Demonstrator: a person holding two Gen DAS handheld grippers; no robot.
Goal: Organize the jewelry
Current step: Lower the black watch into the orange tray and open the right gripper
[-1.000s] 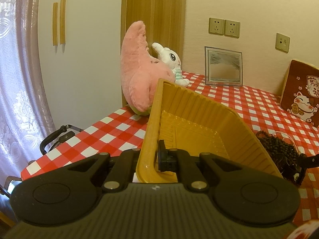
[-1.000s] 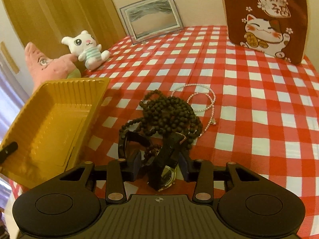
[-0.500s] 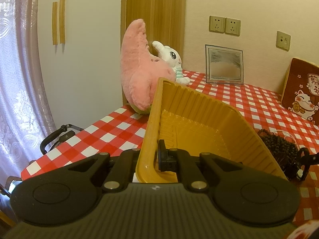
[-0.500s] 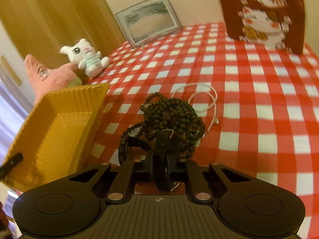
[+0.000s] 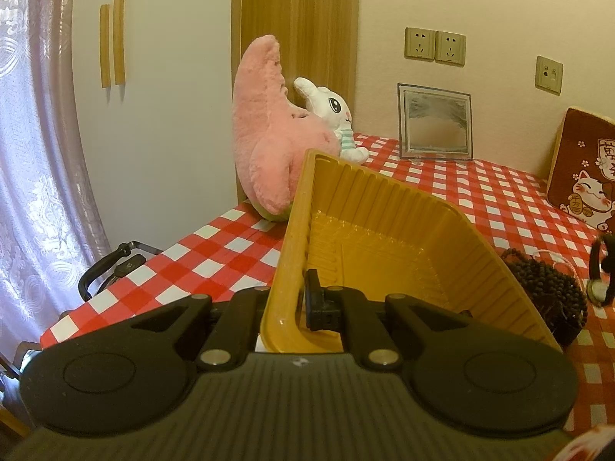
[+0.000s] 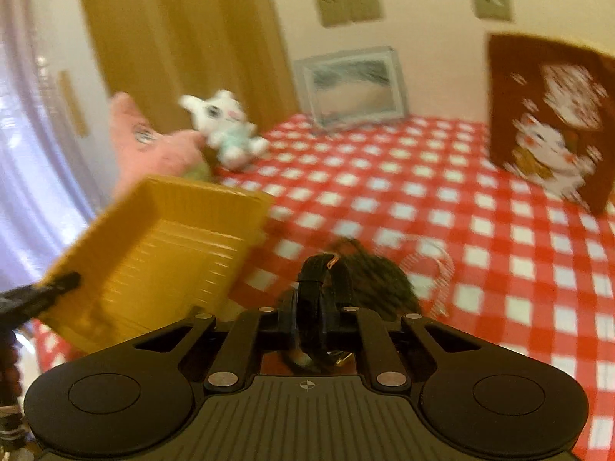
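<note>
A yellow ribbed plastic tray (image 5: pixel 384 223) is held tilted above the red-checked table, with my left gripper (image 5: pixel 303 299) shut on its near rim. It is empty inside. In the right wrist view the tray (image 6: pixel 173 246) is at the left, and a left fingertip (image 6: pixel 38 292) shows on its edge. My right gripper (image 6: pixel 313 322) is shut on a black-strapped watch (image 6: pixel 319 280), which is lifted clear of the cloth. Below it lie a heap of dark wooden beads (image 6: pixel 376 280) and a thin pearl necklace (image 6: pixel 438 269). The beads (image 5: pixel 546 288) sit just right of the tray.
A pink plush (image 5: pixel 265 146) and a white bunny (image 5: pixel 334 111) stand at the table's far left. A framed picture (image 5: pixel 436 123) leans on the wall. A brown cat cushion (image 5: pixel 580 176) is at the far right. A black handle (image 5: pixel 111 269) sits beyond the left table edge.
My right gripper closed on the watch and rose with it off the table, rolling as it went. The left gripper and tray stayed still.
</note>
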